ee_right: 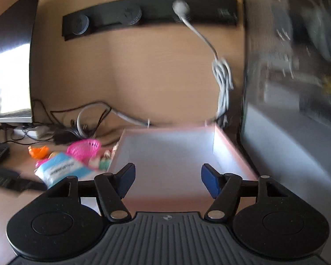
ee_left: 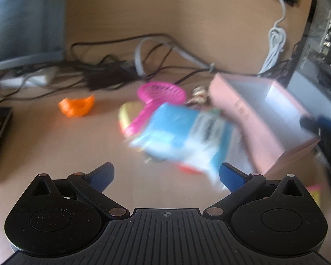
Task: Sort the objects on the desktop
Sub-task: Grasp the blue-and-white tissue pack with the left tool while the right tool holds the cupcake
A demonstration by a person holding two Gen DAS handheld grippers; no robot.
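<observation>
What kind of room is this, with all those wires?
Probably a home or office desk. There is a wooden desk top, a computer screen on one side, a black power strip on the wall, and tangled cables at the back.

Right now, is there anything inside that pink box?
The pink box shows only a bare pale floor where the right wrist view looks in. Its near end is hidden behind the open right gripper, so that part cannot be judged.
</observation>
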